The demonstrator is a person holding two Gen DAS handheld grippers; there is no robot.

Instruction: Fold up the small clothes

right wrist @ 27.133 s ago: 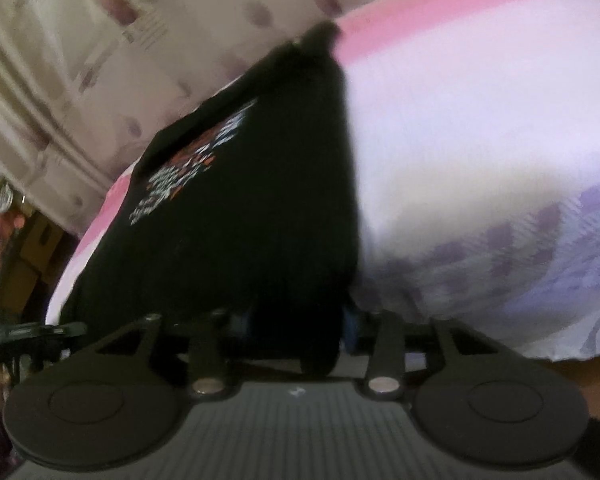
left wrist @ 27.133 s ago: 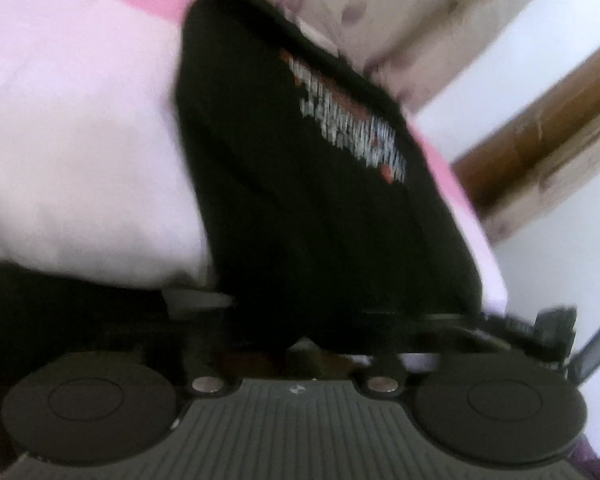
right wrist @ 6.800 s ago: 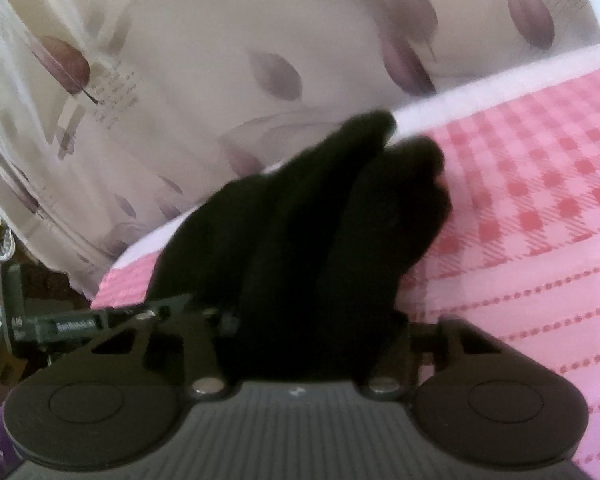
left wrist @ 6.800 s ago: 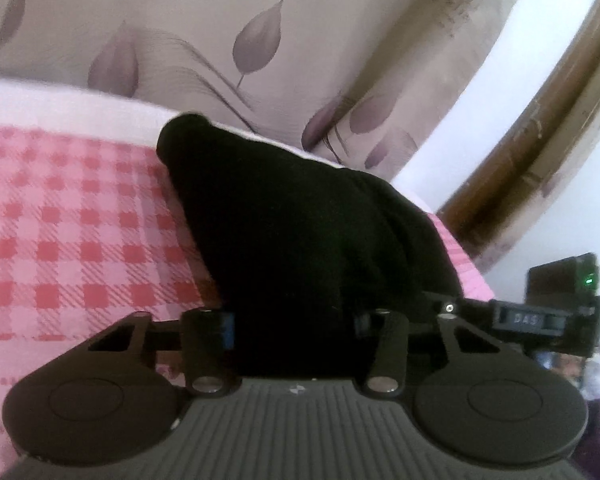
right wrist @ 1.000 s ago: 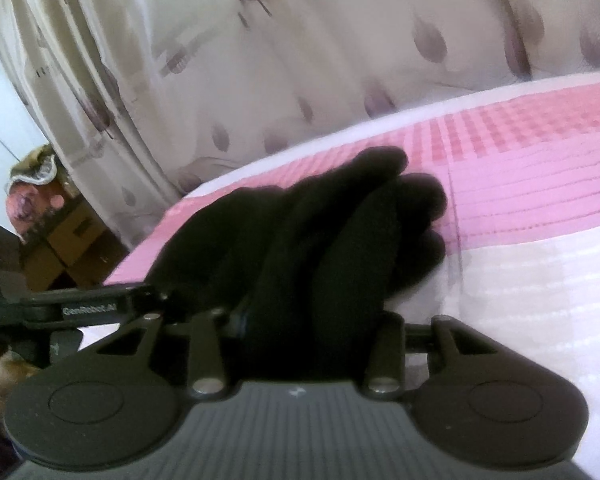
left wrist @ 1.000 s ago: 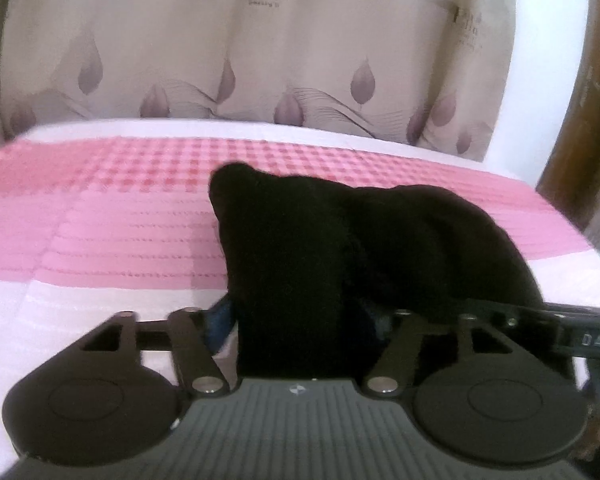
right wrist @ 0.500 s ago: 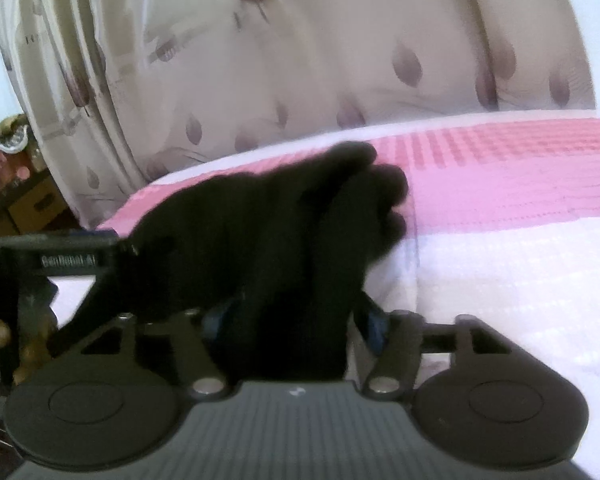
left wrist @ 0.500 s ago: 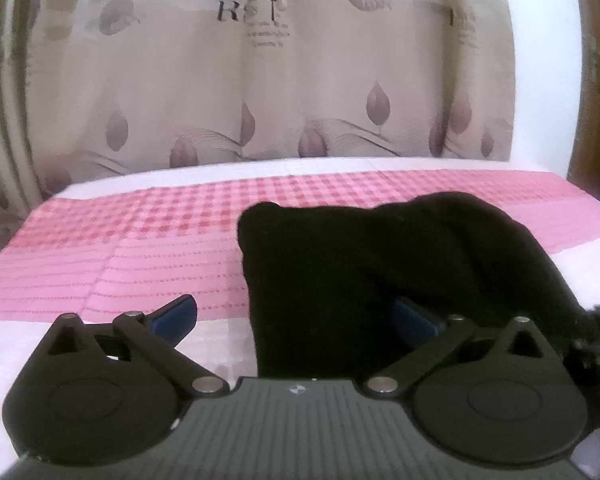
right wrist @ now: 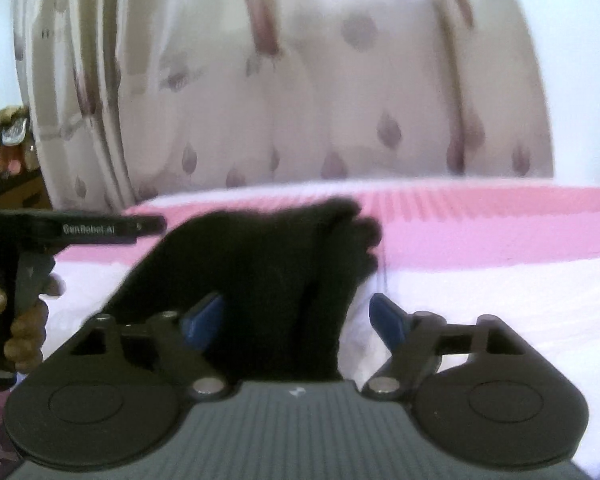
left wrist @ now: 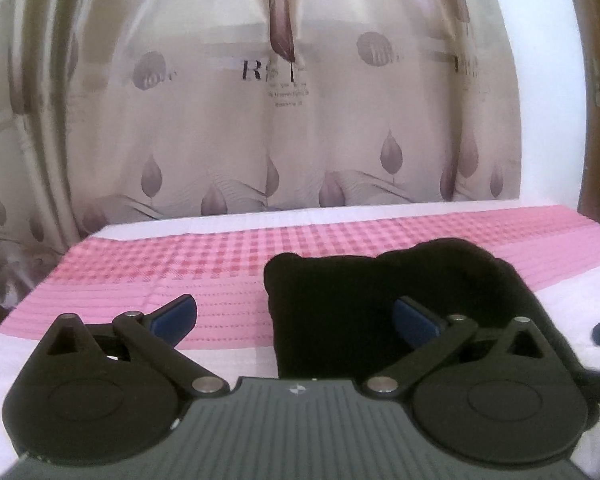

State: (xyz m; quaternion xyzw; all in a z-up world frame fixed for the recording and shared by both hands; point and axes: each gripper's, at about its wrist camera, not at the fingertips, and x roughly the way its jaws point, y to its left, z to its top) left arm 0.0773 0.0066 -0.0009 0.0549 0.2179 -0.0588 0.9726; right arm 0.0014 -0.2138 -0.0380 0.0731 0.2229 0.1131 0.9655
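The folded black cloth garment (left wrist: 380,304) lies mid-frame between both grippers' released, just-widened blue fingers (left wrist: 176,314), nothing gripped.

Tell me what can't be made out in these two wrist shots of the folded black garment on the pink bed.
- Folded black cotton garment: near edge hidden behind the left gripper body in the left wrist view; its print is out of sight.
- Same garment's layers: blurred in the right wrist view, near end behind the right gripper.
- Beige leaf-print curtain: lettering too small to read.
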